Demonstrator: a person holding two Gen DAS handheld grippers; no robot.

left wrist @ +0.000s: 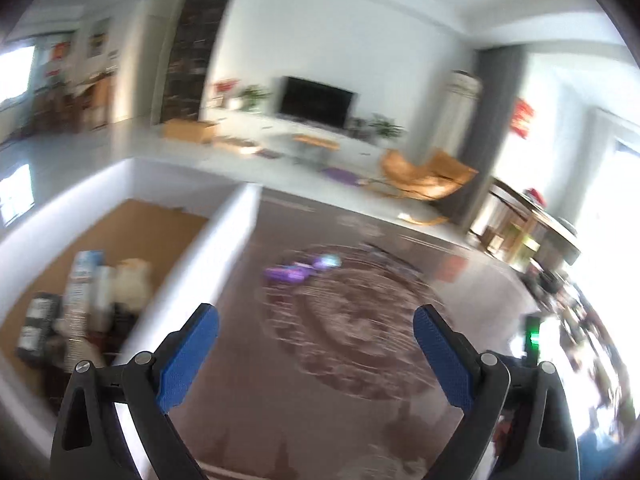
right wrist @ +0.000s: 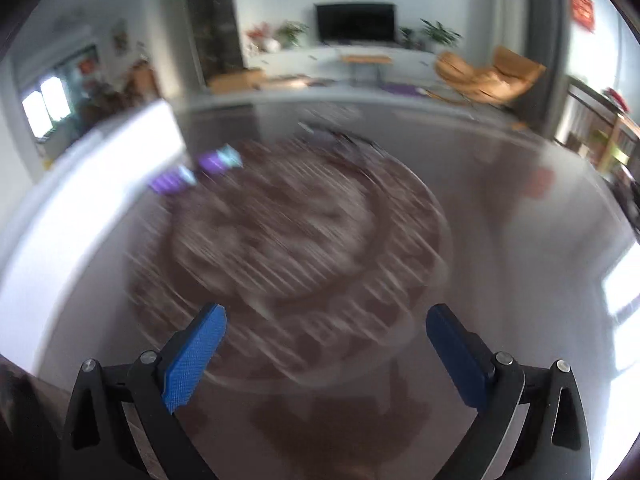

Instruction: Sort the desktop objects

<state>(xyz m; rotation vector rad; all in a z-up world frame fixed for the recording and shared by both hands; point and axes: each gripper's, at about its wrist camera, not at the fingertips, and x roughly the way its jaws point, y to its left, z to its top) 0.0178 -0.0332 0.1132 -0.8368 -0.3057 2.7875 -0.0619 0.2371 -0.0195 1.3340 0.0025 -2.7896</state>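
Both views are smeared by motion. My left gripper [left wrist: 316,326] is open over the dark brown tabletop [left wrist: 360,400] with nothing between its blue pads. To its left stands a white-walled box [left wrist: 224,232] holding several packets and small items [left wrist: 86,292]. Two small purple objects [left wrist: 298,270] lie on the table beyond the fingers. My right gripper [right wrist: 326,326] is also open and empty, above the round carved pattern of the tabletop [right wrist: 304,232]. The purple objects [right wrist: 196,170] appear at upper left of that view, close beside the white box wall [right wrist: 120,168].
An orange-red patch [right wrist: 538,182] shows on the table at the right, too blurred to identify. Beyond the table edge lie a living room floor, a TV [right wrist: 355,22] on a low cabinet, and a tan lounge chair [right wrist: 486,76]. Cluttered shelving [left wrist: 520,232] stands at right.
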